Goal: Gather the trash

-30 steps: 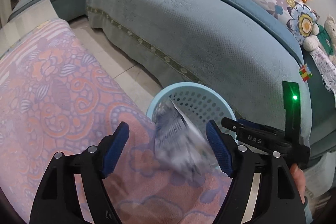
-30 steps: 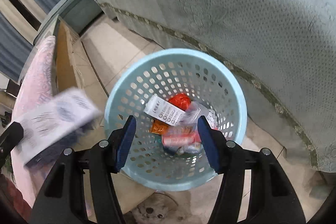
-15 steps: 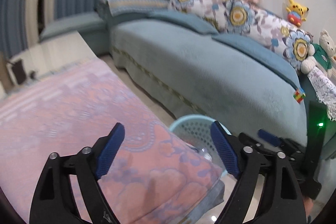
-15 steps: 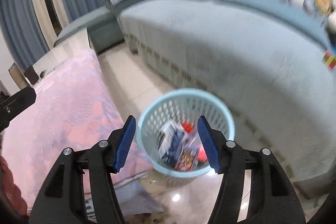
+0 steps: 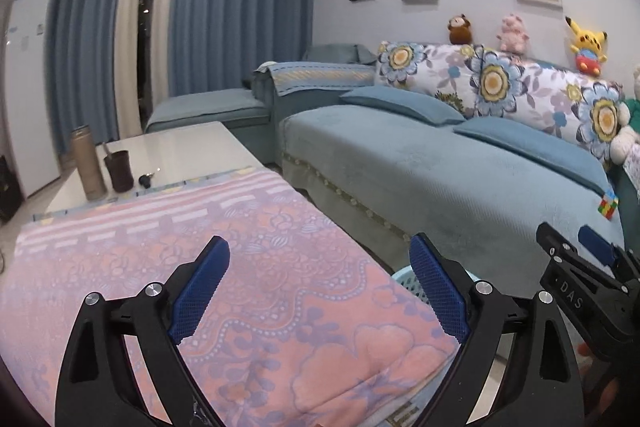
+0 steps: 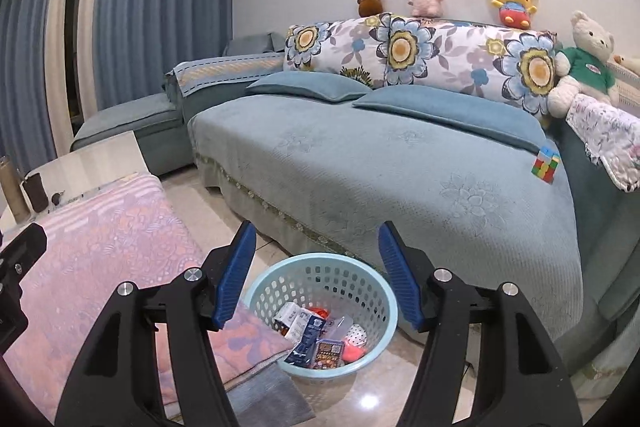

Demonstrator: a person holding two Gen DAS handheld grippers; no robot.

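Fingers on both the left gripper (image 5: pixel 320 291) and right gripper (image 6: pixel 318 273) are gaping empty, wrappers (image 6: pixel 316 335) sitting in the basket (image 6: pixel 376 339) near the sofa (image 6: pixel 400 163).

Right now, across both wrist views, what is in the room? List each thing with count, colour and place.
basket: one, light blue, on the floor between table and sofa
trash: several wrappers and packets, mixed colours, inside the basket
table cloth: one, pink floral, over the near end of the table
flask: one, tan, far end of the table
cup: one, dark brown, beside the flask
sofa: one, teal, behind the basket
floral cushions: two, white and blue, along the sofa back
plush toys: four, along the sofa back
puzzle cube: one, multicoloured, on the sofa seat
left gripper: blue fingers, open, empty
right gripper: blue fingers, open, empty
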